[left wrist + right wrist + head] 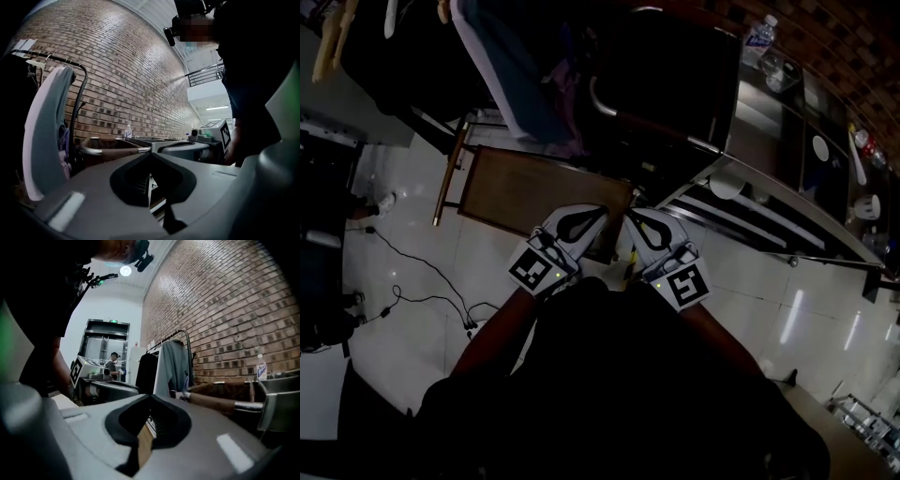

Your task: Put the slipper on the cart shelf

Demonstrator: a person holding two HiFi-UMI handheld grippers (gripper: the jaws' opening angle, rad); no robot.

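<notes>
Grey jaws of the left gripper (pixel 598 210) and right gripper (pixel 631 215) are both pinched together on nothing, facing the cart (pixel 609 105), with no slipper visible anywhere, so pickup and placement both seem left.

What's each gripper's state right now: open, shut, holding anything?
Left gripper: shut, jaws together, nothing between them.
Right gripper: shut, jaws together, nothing between them.
</notes>
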